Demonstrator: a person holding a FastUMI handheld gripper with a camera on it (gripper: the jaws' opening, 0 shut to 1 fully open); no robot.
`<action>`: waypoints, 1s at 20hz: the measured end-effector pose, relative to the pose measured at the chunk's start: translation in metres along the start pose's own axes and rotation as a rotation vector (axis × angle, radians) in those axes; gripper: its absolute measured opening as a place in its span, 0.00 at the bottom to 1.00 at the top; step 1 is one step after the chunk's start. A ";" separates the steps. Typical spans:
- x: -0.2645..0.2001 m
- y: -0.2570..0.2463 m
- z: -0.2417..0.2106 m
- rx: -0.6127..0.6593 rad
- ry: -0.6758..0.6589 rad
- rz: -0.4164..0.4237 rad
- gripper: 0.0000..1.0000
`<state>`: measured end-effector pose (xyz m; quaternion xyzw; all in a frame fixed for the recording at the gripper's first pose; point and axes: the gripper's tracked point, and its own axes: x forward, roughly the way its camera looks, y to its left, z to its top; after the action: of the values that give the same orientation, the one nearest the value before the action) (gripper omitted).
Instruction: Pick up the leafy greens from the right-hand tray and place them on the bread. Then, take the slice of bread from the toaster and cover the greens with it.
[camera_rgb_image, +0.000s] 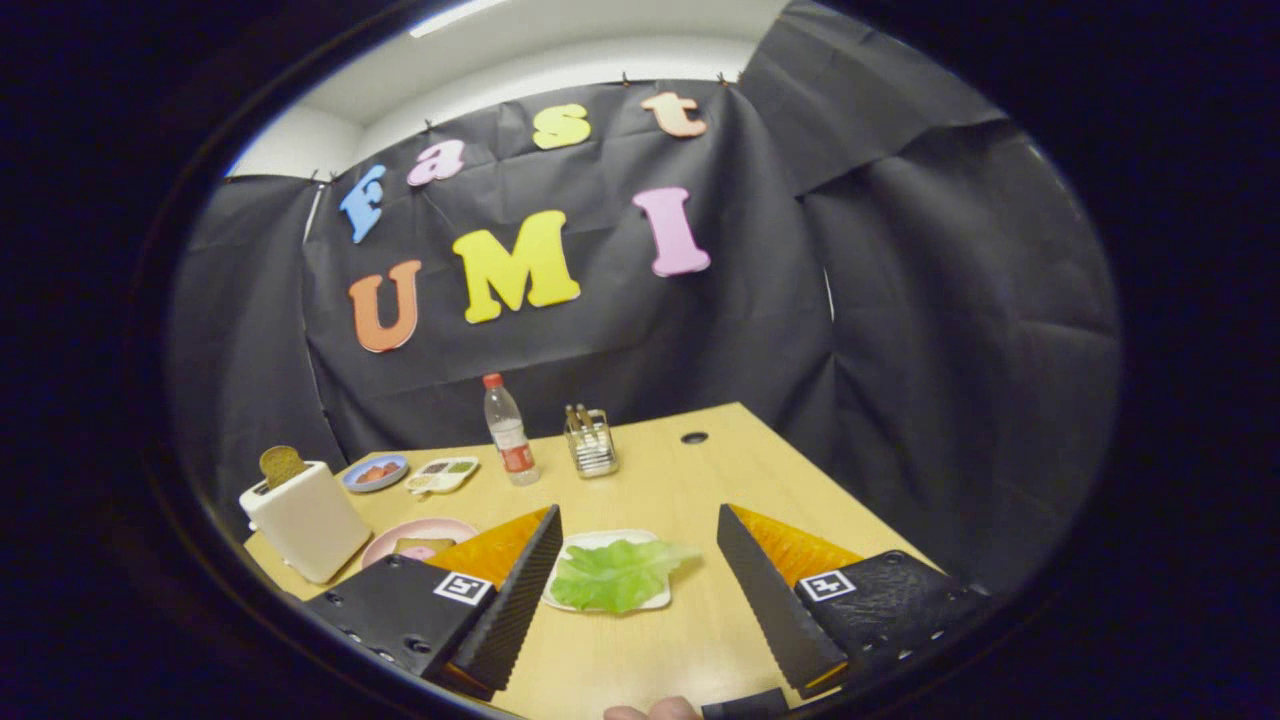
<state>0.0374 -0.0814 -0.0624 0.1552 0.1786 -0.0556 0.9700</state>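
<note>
**Gripper view: fingers spread above the lettuce tray**

The gripper (640, 580) hangs over a light wooden table (700, 480) with its two fingers (520, 590) spread wide apart, holding nothing. Between them, and just ahead of their tips, sits a small white tray (655, 598) carrying the leafy greens (615, 572), a single pale green lettuce leaf whose edge spills a little over the tray's far right rim. Neither finger touches the leaf or the tray.

Beyond the left finger lies a pink plate (400, 535) with a slice of bread (412, 547) on it, partly hidden by the finger. Just left of that plate stands a white toaster (305, 520), and a brown bread slice (282, 465) pokes upright out of its slot.

Farther back on the table, behind the pink plate, are a blue plate (375, 472) with some reddish food and, beside it, a small white palette-like dish (443, 475) with coloured spots in it; what these are is too small to tell. To the right of that dish stands a clear plastic bottle (508, 430) with a red cap and red label, upright, and near it a wire holder (591, 442) with a few utensils standing in it. A dark round hole (694, 438) is set in the tabletop just right of the holder.

Black cloth forms the booth's wall (900, 300) behind the table. A fingertip (650, 710) of the person shows at the table's near edge.
</note>
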 end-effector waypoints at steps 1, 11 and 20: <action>0.012 -0.003 -0.009 0.034 0.036 -0.004 0.95; 0.095 -0.032 -0.062 0.333 0.244 -0.092 0.96; 0.141 -0.038 -0.079 0.504 0.307 -0.102 0.74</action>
<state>0.1366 -0.0995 -0.1943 0.3886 0.3115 -0.1229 0.8584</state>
